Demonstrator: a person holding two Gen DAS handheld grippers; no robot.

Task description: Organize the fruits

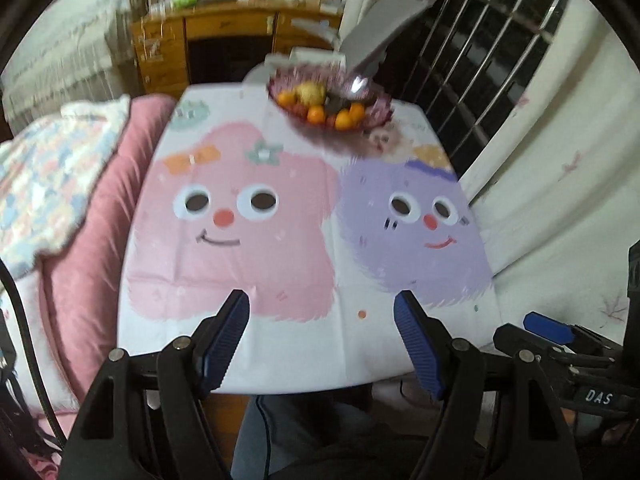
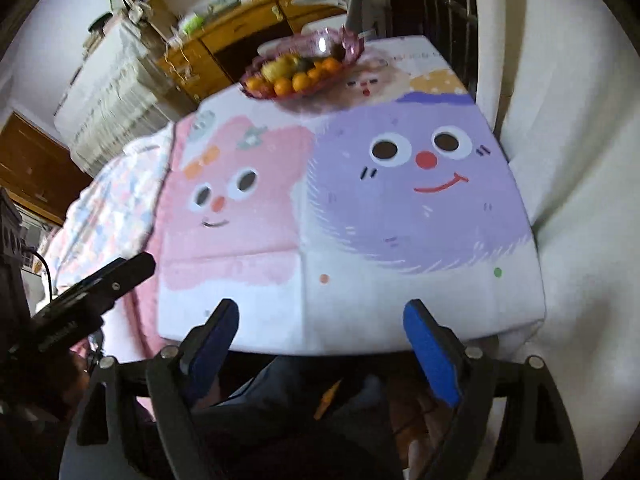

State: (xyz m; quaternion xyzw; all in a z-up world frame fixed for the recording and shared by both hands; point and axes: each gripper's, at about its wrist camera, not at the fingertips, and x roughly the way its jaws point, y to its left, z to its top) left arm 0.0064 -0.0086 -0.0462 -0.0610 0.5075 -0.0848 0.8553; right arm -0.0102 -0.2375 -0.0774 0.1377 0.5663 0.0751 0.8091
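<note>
A purple glass bowl (image 1: pixel 376 118) (image 2: pixel 352 50) stands at the far end of the table. It holds several oranges (image 1: pixel 317 115) (image 2: pixel 301 81), a yellow fruit (image 1: pixel 310 93) (image 2: pixel 278 66) and something dark. My left gripper (image 1: pixel 322 308) is open and empty over the near edge of the table. My right gripper (image 2: pixel 320 316) is open and empty, also at the near edge, far from the bowl. The right gripper shows at the right edge of the left wrist view (image 1: pixel 548 330). The left gripper shows at the left edge of the right wrist view (image 2: pixel 116 272).
The table wears a cloth (image 1: pixel 248 240) (image 2: pixel 400 200) printed with a pink and a purple cartoon face. A pink bed with a patterned quilt (image 1: pixel 44 184) lies left. A wooden desk (image 1: pixel 224 48) stands behind. A white curtain (image 1: pixel 560 184) and barred window are right.
</note>
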